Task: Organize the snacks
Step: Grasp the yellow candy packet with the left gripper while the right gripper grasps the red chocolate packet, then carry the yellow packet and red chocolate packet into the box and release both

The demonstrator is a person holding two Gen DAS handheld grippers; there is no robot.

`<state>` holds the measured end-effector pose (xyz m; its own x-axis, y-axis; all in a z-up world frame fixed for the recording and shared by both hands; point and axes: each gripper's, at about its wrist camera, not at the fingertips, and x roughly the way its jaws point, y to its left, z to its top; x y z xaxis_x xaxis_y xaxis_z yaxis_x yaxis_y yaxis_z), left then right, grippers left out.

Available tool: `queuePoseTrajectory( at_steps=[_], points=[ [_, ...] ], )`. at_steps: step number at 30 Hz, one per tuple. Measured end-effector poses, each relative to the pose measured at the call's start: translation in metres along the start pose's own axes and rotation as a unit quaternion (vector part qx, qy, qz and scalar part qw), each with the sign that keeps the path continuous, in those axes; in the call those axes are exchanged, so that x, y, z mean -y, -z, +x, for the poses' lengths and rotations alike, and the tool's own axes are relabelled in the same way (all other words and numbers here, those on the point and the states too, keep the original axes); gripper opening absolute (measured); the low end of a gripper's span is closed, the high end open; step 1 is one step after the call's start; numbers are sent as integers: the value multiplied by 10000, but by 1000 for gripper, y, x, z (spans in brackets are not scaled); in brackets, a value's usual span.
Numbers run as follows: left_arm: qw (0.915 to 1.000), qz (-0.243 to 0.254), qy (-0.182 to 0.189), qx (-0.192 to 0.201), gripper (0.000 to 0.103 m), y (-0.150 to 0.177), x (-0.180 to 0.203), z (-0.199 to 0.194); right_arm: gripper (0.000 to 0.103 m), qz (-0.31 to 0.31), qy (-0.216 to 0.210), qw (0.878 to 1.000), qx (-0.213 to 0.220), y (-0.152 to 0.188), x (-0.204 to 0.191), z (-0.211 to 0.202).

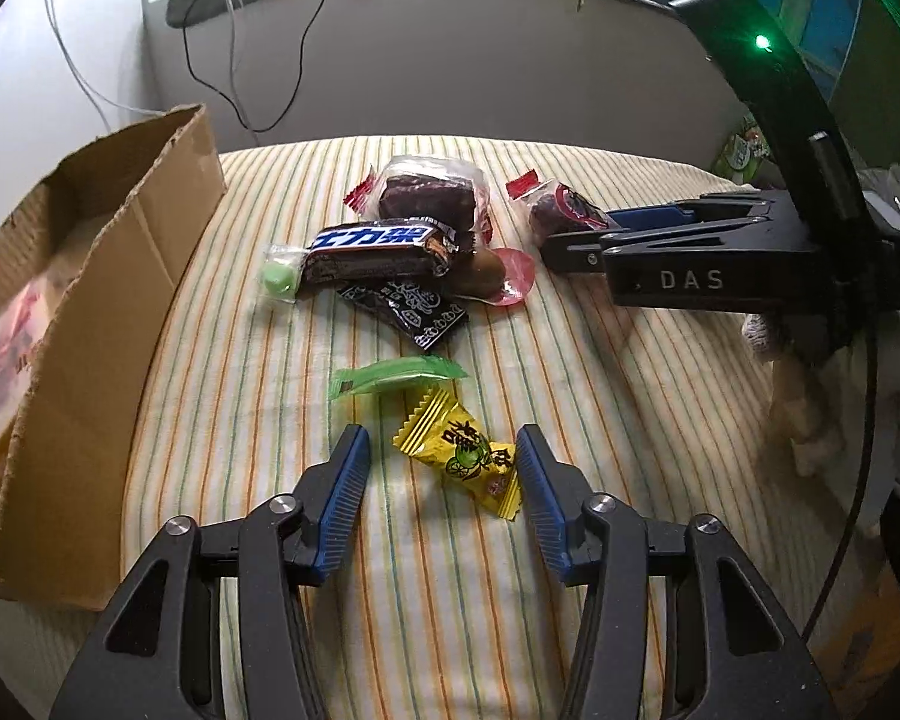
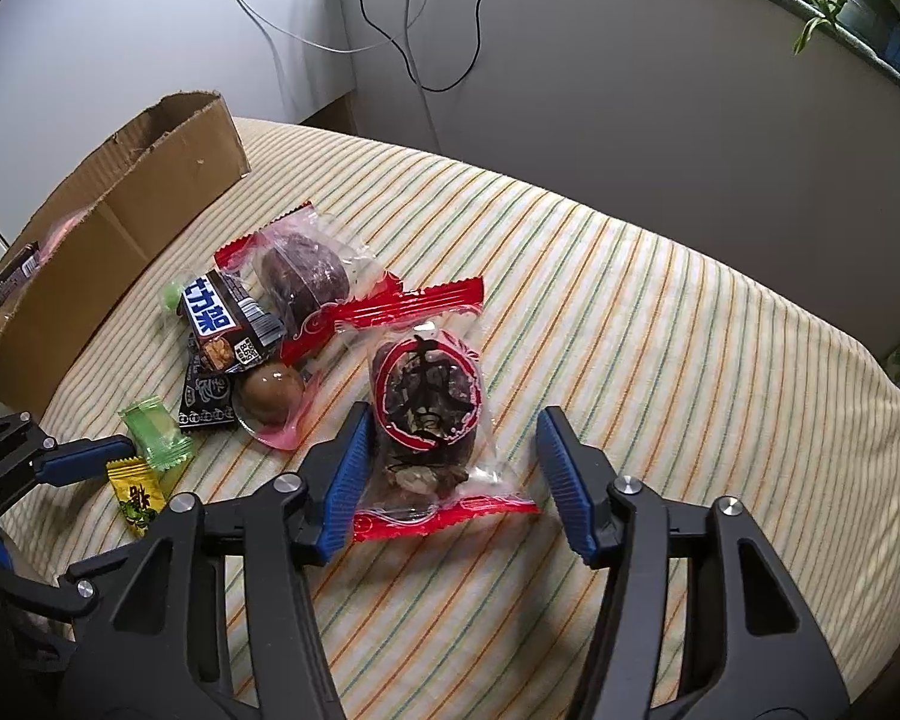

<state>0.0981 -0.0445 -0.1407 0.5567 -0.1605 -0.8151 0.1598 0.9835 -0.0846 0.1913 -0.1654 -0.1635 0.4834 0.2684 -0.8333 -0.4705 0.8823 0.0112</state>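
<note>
So both grippers are lined up on a snack each right now. My left gripper (image 1: 444,495) has its fingers spread wide with the yellow candy (image 1: 459,459) sitting flat on the striped cloth (image 1: 570,420) between them, nothing gripped yet. The right gripper (image 2: 450,474) is the same story, fingers released and straddling the red-edged date pack (image 2: 429,414), though that pack sits closer to the left finger (image 2: 348,474) than the right one; it looks like it's touching the pad, but I can't really tell with the fisheye. Everything else is in a loose heap further up: the Snickers bar (image 1: 378,252), a black sachet (image 1: 414,312), a green wrapper (image 1: 390,375), a brown egg pack (image 2: 270,390) and another dark cake pack (image 1: 432,192). The cardboard box (image 1: 90,324) is off to the left with a few snacks already inside, so I'd guess that's where these go. For doing it well: I'd shift the right gripper a touch rightward to centre the date pack before closing, and squeeze on the lumpy body, not the crinkly film. On the left, the candy is thin, so I'd get the tips low to the cloth, close gently, and watch not to pinch fabric along with it.
</note>
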Motion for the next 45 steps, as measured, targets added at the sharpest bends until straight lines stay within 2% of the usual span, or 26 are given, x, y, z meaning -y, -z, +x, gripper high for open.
queuePoseTrajectory(
  at_steps=[3,5,9,12,16,26,39,45],
  points=[
    [9999,81,-69,52,36,0,-2,0,48,-24,29,10000,-11,-1,-2,0],
    [9999,67,-72,81,21,-1,-3,-2,44,-39,61,10000,-21,-1,-3,1],
    [9999,0,30,134,11,0,-6,-5,41,-10,70,10000,-33,0,-2,-1],
    [9998,-20,108,168,10,0,-3,-3,39,37,74,10000,-27,1,-1,-4],
    [9989,-280,352,161,10,0,-12,-9,37,122,117,9999,12,5,4,-10],
    [9976,-383,440,378,9,0,-23,-31,36,157,193,9995,195,9,4,-36],
    [9941,-616,248,854,9,0,-62,-72,36,-86,133,9984,539,-14,-30,-72],
    [9920,-744,86,1012,9,-7,-80,-80,36,-208,20,9978,630,-30,-56,-72]
  ],
)
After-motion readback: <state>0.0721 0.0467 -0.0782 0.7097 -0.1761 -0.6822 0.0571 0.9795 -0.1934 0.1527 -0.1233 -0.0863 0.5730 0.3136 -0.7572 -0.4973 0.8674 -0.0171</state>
